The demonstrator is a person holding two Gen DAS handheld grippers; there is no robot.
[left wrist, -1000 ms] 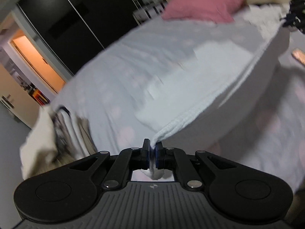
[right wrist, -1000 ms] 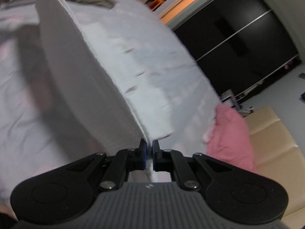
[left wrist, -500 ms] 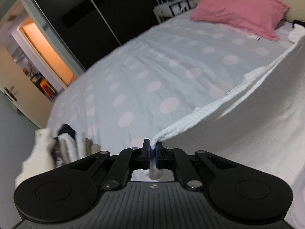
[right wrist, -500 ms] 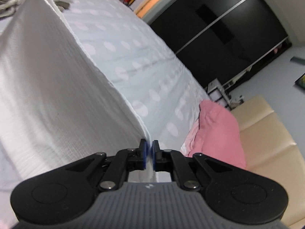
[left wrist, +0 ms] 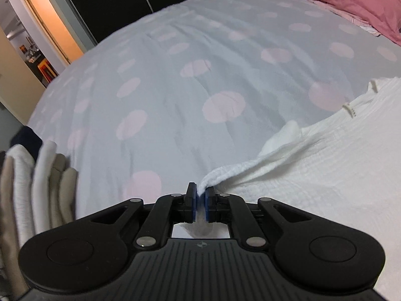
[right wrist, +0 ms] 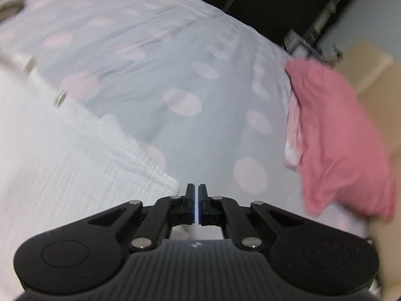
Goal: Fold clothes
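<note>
Between the left gripper (left wrist: 199,195) jaws (just easing apart), white garment (left wrist: 313,165) corner; right gripper (right wrist: 196,198) pressed together, empty.

Your white garment (left wrist: 325,175) is a crinkled, ribbed cotton piece lying spread flat on the bed (left wrist: 175,75), toward its near side. One corner is drawn up into a small peak at the near edge. A small label shows along its far hem, beside a little tab.

White garment (left wrist: 325,175), pink-dotted bedspread (left wrist: 175,75)
</note>
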